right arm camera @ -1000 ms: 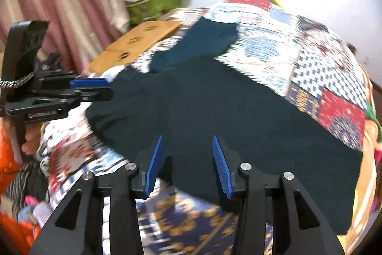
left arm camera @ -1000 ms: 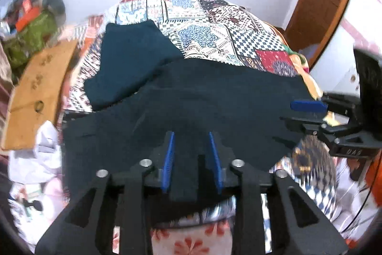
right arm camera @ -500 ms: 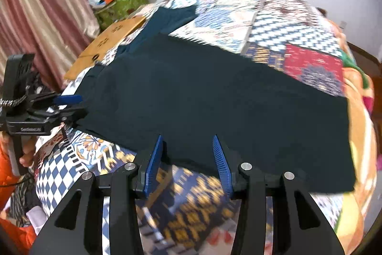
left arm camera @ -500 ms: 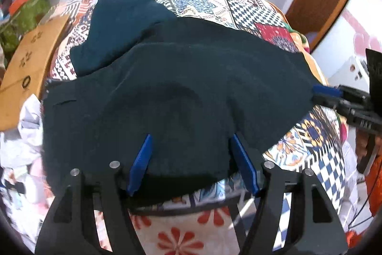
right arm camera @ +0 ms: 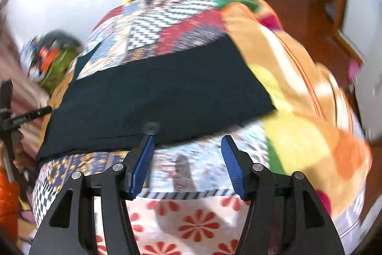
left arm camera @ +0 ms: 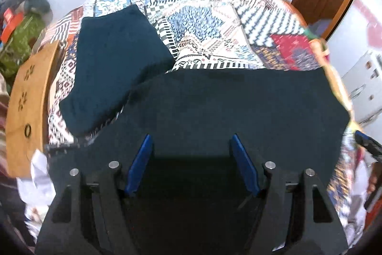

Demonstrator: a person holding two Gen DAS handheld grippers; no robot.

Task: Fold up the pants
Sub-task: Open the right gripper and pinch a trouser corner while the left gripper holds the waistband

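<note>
Two grippers hung over a bed (left arm camera: 214,23) dressed in a bright patchwork spread, and both stood with their jaws wide apart, holding nothing. The dark pants (left arm camera: 226,106) lay flat across the near part of the bed, a broad band of navy cloth running from side to side. The left gripper (left arm camera: 192,157) sat directly above that cloth, its blue-padded fingers (left arm camera: 139,163) spread over the fabric, which filled the whole gap between them; whether the pads actually touched the cloth could not be told. From the right wrist view the pants (right arm camera: 155,97) showed as a long dark rectangle with a straight far edge against the patchwork and a near edge lying just beyond the finger ends. The right gripper (right arm camera: 187,157) hovered nearer the bed's edge, its gap over a pale patterned part of the spread, with the tip of its left-hand finger just at the hem of the pants. A second, teal-coloured folded garment (left arm camera: 114,63) lay further up the bed toward the left, its lower corner close to the pants. A brown wooden board (left arm camera: 28,99) stood beside the bed's left edge. An orange and yellow blanket (right arm camera: 310,99) was heaped on the right side of the bed, against the end of the pants. Both views were somewhat blurred.
</note>
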